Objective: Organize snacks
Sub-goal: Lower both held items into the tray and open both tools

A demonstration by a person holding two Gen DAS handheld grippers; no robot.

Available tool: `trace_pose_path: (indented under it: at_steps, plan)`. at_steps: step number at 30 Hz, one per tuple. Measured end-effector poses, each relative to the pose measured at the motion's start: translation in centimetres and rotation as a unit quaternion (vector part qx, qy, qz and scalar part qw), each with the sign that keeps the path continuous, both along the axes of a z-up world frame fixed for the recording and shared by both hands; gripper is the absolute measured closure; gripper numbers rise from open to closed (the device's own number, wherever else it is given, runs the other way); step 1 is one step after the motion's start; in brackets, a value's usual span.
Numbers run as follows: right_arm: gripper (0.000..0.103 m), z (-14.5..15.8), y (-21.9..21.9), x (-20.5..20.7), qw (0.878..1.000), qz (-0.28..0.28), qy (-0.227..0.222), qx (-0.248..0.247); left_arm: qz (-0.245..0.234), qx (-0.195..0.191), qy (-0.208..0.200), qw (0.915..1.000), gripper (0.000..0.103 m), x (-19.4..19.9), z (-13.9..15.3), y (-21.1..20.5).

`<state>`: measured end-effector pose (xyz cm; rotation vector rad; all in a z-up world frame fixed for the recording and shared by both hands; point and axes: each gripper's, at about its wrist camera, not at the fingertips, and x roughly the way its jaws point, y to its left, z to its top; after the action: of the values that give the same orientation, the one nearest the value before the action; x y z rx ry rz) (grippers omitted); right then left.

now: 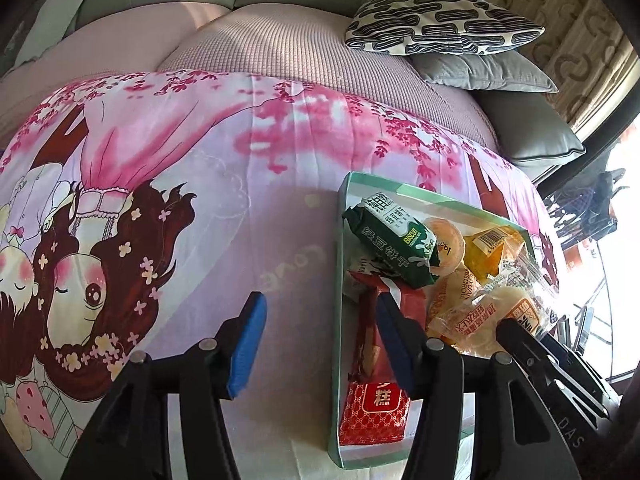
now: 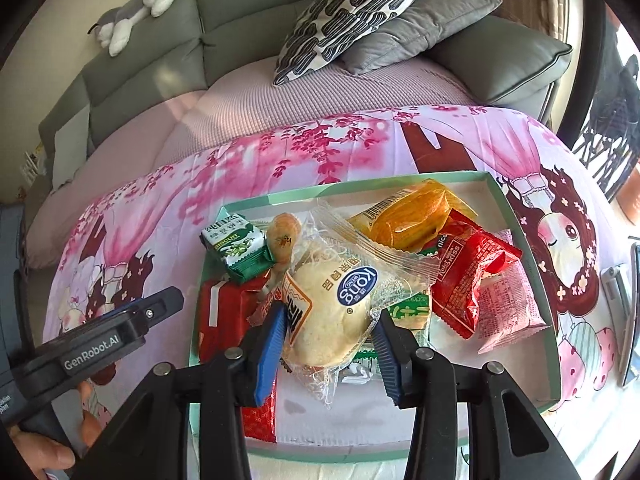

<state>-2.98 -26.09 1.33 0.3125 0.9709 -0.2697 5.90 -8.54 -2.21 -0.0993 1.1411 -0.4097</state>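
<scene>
A mint-green shallow box on the pink cartoon cloth holds several snacks: a green biscuit pack, a yellow pack, a red pack, a pink pack and a red cake pack. My right gripper is over the box, its blue pads against both sides of a clear-wrapped pale bun. My left gripper is open and empty, straddling the box's left wall; it also shows in the right wrist view.
The cloth covers a low table in front of a grey sofa. Patterned and grey cushions lie on the sofa's mauve seat cover. A plush toy lies on the sofa back. A metal object sits at the far right.
</scene>
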Motion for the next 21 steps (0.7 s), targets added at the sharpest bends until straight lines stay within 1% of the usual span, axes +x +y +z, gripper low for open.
trace_pose_path:
  at_steps: [4,9,15,19,21]
  plan:
    - [0.06,1.0,-0.4,-0.5,1.0,-0.007,-0.016,-0.001,0.003,-0.003,0.002,1.0,0.045,0.1,-0.1,0.2]
    - [0.062,2.2,-2.7,-1.2,0.999,-0.04,-0.034,0.0,0.005,-0.006,0.005,1.0,0.044,0.2,-0.1,0.3]
    - [0.062,2.0,-5.1,-2.0,0.997,-0.074,-0.033,0.005,0.005,-0.01,0.008,0.9999,0.042,0.3,-0.1,0.4]
    - [0.062,1.7,-5.2,-2.1,0.997,-0.073,-0.031,0.006,0.005,-0.011,0.008,0.9999,0.042,0.3,-0.1,0.4]
    - [0.062,1.5,-4.5,-1.8,0.998,-0.059,-0.03,0.005,0.005,-0.01,0.008,0.9999,0.04,0.3,-0.1,0.4]
